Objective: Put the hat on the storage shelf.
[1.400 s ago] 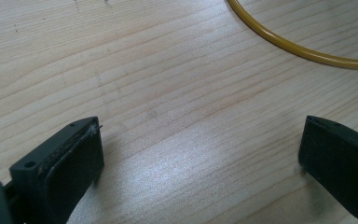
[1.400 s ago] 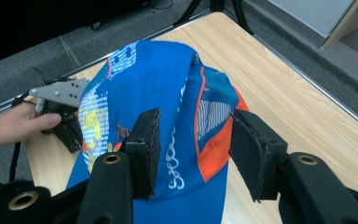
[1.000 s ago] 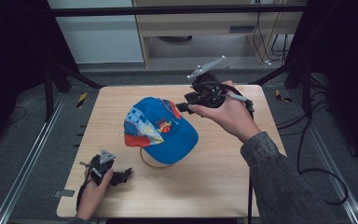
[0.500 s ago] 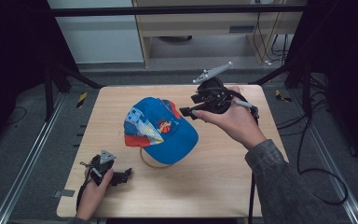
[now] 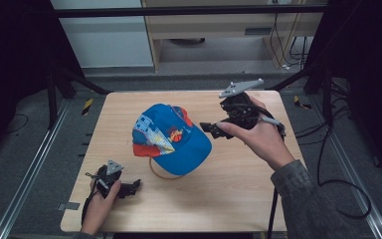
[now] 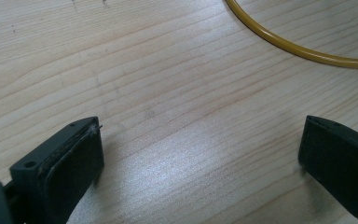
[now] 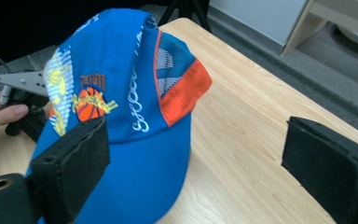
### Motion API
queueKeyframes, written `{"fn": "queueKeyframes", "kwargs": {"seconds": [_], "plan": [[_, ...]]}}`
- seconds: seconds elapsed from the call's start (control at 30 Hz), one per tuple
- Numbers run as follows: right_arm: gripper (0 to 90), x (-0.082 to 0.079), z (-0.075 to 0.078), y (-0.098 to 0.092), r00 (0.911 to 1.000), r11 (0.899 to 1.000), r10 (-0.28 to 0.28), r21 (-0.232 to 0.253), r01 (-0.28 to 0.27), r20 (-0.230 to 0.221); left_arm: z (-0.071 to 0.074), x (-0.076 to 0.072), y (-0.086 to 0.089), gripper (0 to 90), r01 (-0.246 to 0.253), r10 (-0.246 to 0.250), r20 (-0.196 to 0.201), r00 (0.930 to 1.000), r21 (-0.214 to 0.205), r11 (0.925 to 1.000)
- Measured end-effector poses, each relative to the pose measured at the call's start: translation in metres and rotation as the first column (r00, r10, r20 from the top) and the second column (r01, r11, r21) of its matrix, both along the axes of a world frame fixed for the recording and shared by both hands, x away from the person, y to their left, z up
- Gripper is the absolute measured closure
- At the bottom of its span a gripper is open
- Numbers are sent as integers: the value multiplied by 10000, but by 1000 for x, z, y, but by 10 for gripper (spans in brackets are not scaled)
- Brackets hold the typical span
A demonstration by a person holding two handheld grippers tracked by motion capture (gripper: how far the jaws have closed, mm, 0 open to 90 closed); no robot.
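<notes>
- One pale wooden worktop [image 5: 238,189] carries everything; its grain is fine and smooth, its corners rounded, and broad bare wood lies open along the near edge and to the right of the cap.
- One blue cap [image 5: 171,137] lies near the middle of the worktop, slightly left of centre. Its long axis runs on a slant from far left to near right, with the smooth rounded blue end toward the near right and the printed red, white and yellow part toward the left. In the right gripper view the cap [image 7: 121,116] shows soft cloth, a mesh panel, an orange patch and a basketball print.
- One thin yellow ring [image 5: 161,173] of glossy round cord curves out from under the cap's near edge; in the left gripper view it [image 6: 298,49] arcs across the far right corner.
- Right hand-held gripper [image 5: 210,127] hovers just right of the cap, pointing left at it; its jaws have just been opening and stand wide apart, one pad before the cloth, not pressing it.
- Left hand-held gripper [image 5: 135,185] rests low at the near left corner, jaws apart over bare wood, near the ring.
</notes>
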State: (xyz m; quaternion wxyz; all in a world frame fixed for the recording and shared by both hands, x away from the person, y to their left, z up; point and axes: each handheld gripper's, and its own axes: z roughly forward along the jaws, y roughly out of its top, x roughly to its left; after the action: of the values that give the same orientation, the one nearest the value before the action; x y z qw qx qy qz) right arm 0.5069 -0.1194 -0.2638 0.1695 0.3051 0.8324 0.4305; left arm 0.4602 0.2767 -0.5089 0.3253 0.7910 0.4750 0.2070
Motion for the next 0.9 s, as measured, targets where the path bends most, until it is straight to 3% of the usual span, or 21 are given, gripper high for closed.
{"fn": "queueKeyframes", "kwargs": {"seconds": [0.9], "plan": [[65,-23,-46,-67,9938,9938,-1108,-107,1108,71,0,0,0,0,9,-9,-4,10000,12,10000]]}}
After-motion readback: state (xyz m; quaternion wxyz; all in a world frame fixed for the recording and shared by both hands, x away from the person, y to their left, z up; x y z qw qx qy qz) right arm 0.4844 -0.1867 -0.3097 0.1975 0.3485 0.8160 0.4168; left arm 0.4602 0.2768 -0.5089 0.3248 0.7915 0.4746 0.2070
